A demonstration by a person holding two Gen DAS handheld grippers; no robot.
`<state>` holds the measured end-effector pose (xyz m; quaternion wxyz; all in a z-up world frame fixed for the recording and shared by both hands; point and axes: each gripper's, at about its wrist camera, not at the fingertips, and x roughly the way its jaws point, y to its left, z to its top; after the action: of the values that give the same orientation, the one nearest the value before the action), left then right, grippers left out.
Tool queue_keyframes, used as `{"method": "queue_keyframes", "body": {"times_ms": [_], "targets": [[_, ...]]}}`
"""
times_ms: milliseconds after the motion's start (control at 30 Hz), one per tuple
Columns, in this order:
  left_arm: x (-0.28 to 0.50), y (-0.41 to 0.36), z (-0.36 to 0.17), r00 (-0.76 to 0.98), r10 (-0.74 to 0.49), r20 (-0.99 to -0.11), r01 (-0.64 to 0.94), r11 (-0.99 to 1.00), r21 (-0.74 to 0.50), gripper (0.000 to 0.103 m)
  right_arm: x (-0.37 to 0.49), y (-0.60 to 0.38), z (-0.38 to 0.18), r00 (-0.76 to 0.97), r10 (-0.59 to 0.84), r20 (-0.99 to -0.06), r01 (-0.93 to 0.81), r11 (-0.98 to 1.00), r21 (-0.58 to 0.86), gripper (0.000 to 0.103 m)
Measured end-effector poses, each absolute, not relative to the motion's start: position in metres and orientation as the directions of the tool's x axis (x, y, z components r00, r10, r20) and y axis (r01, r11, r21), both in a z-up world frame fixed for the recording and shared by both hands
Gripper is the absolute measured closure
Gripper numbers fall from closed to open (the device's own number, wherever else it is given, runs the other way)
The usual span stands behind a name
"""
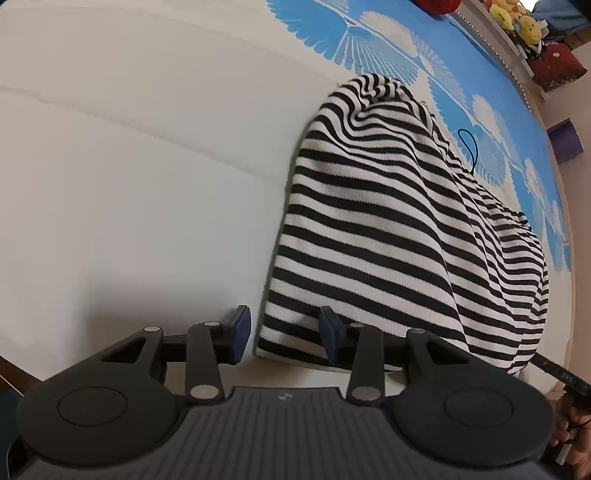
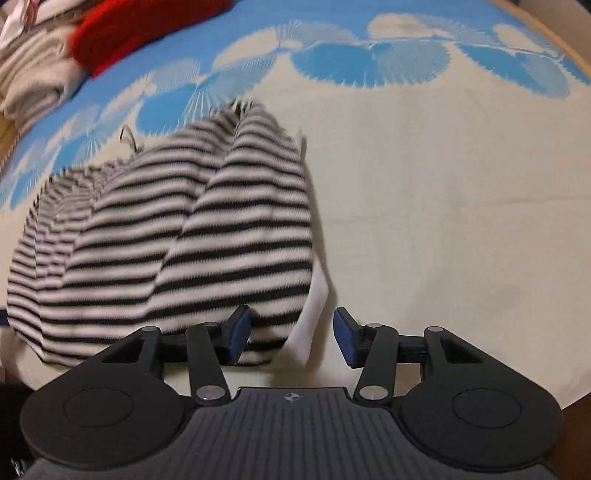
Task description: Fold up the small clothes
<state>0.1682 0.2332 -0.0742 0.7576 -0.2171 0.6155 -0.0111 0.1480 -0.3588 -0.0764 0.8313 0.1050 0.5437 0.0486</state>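
A black-and-white striped garment (image 1: 388, 229) lies rumpled on the cream and blue bedsheet (image 1: 129, 184). My left gripper (image 1: 286, 338) is open, its fingers astride the garment's near left corner, low over the sheet. In the right wrist view the same garment (image 2: 192, 236) is blurred, and a white inner flap (image 2: 314, 314) shows at its near right corner. My right gripper (image 2: 291, 339) is open around that corner, with the cloth between its fingers.
A red item (image 2: 140, 26) and folded beige clothes (image 2: 33, 81) lie at the far left of the bed. Plush toys (image 1: 517, 18) sit on a shelf beyond the bed. Bare cream sheet (image 2: 461, 203) lies to the right.
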Motion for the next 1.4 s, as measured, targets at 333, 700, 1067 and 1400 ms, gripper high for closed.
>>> {"method": "queue_keyframes", "body": {"times_ms": [333,700,1067,1400], "targets": [[0.166,0.219,-0.075,0.252,-0.266,-0.93,-0.162,0.936,-0.312,0.101,0.144,-0.34,-0.084,0.386,0.206,-0.899,-0.059,0.978,0.198,0.096],[0.148,0.236,-0.074,0.216,-0.168,-0.962,-0.145,0.969,-0.201,0.1,0.133,-0.367,-0.081,0.374,0.191,-0.908,-0.032,0.981,0.194,0.101],[0.166,0.213,-0.027,0.485,-0.207,-0.85,-0.076,0.958,-0.277,0.06,0.142,-0.359,-0.056,0.535,0.035,-0.844,0.019,0.998,0.053,0.069],[0.185,0.113,-0.039,0.441,-0.225,-0.868,0.141,0.973,-0.181,0.058,0.166,-0.289,-0.034,0.67,0.25,-0.699,-0.193,0.968,0.161,0.055]]}}
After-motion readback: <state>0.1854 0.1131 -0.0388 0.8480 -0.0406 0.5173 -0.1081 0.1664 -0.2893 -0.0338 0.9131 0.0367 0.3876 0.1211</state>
